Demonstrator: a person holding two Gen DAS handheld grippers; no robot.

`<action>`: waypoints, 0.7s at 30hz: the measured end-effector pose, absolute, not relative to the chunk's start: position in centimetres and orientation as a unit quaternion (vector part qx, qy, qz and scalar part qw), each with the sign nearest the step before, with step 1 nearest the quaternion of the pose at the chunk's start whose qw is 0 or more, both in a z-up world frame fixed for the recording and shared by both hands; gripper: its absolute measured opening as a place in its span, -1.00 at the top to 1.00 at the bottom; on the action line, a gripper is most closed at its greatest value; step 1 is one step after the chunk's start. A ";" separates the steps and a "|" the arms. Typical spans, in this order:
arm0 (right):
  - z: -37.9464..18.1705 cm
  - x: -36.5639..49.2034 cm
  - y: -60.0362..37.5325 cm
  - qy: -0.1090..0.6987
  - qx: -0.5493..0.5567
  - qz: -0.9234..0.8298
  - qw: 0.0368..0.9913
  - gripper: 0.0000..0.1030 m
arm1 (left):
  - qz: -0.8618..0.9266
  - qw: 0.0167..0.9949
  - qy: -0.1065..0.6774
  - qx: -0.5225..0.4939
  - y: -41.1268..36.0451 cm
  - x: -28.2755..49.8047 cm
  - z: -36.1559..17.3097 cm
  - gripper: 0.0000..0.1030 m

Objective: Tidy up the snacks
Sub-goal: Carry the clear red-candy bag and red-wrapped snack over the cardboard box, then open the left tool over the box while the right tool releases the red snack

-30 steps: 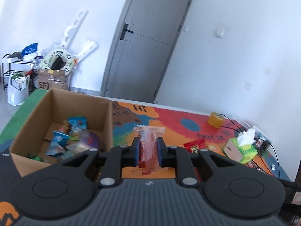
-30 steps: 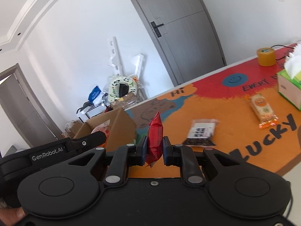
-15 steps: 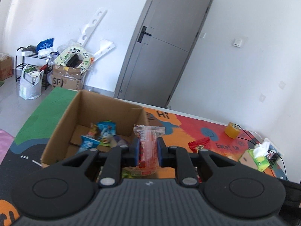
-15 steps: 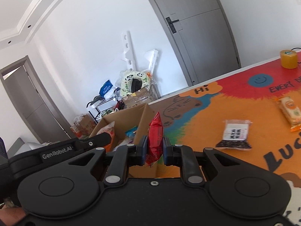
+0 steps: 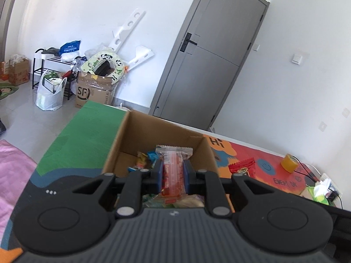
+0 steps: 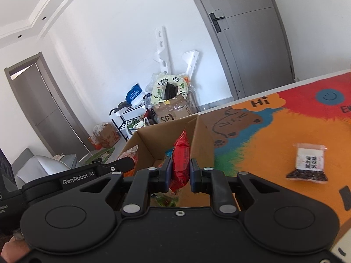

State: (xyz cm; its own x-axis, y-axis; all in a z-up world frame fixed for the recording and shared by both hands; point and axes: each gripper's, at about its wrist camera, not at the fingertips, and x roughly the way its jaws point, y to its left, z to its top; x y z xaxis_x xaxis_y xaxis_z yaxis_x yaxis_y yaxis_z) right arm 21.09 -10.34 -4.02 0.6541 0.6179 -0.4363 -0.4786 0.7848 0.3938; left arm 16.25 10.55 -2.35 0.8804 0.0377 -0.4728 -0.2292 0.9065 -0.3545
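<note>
My left gripper (image 5: 173, 174) is shut on a clear-wrapped red snack bar (image 5: 173, 166) and holds it above the open cardboard box (image 5: 136, 129), which holds several snack packets. My right gripper (image 6: 178, 172) is shut on a red snack packet (image 6: 181, 160), held edge-on over the near side of the same box (image 6: 204, 135). The left gripper's body (image 6: 76, 175) shows at the left of the right wrist view. A red packet (image 5: 242, 167) and a dark seed packet (image 6: 308, 164) lie on the colourful mat.
The table has a bright mat (image 6: 274, 131) with a green part (image 5: 87, 129) left of the box. A yellow tape roll (image 5: 289, 164) and a green tissue box (image 5: 316, 194) sit at the far right. Floor clutter and a grey door (image 5: 210, 65) stand behind.
Both grippers have moved left over the box with their snacks still held. The box now sits centred under each gripper, and the mat items have shifted to the right.
</note>
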 end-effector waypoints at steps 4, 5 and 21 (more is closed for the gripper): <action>-3.8 21.9 -8.8 0.287 0.114 0.309 0.900 0.65 | 0.078 0.944 0.237 -0.215 12.0 17.0 -2.6 0.65; -3.7 22.2 -8.4 0.288 0.112 0.310 0.899 0.65 | 0.081 0.943 0.239 -0.217 12.3 17.2 -2.7 0.65; -3.6 24.4 -4.8 0.299 0.099 0.314 0.896 0.65 | 0.101 0.937 0.231 -0.241 15.0 15.6 -1.8 0.17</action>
